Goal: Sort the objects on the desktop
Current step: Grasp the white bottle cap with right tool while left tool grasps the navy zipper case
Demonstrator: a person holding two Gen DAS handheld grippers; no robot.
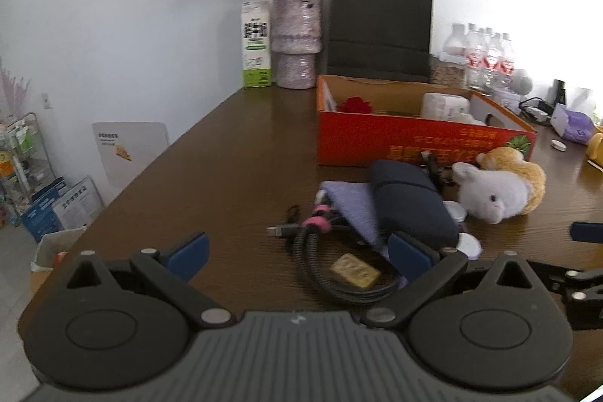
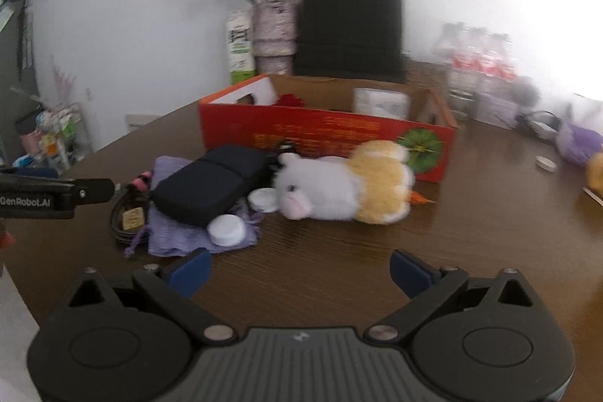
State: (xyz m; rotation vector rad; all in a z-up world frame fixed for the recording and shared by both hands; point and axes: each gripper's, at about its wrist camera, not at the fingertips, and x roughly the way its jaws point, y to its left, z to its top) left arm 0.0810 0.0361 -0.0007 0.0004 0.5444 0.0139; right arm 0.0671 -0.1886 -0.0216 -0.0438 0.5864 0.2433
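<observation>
Approaching the pile of loose objects on the brown surface (image 1: 233,153), with sorting itself apparently not yet begun. Holding nothing in either gripper. Left gripper (image 1: 299,257) hanging with jaws wide apart, just above the coiled black cable (image 1: 324,274) and the small yellow block (image 1: 355,272) lying on it. Right gripper (image 2: 299,270) also standing with jaws apart, over bare wood, a little short of the white round lid (image 2: 227,230) and the plush toy (image 2: 339,185).

Lying together near the front wall of the red cardboard box (image 2: 328,138): the dark zip case (image 2: 211,189) resting on a purple cloth pouch (image 2: 177,232), the cable with pink ties beside it, the plush toy on its side just next to the case. Already sitting inside the box: a red flower (image 1: 354,105) and a white packet (image 1: 444,105), so probably serving as the collecting place.

Judging the next move as choosing one object each: lowering the left jaws around the cable or the yellow block, and bringing the right jaws forward to the plush toy or the lid. Needing care with the cable, being soft and likely dragging the pouch along.
</observation>
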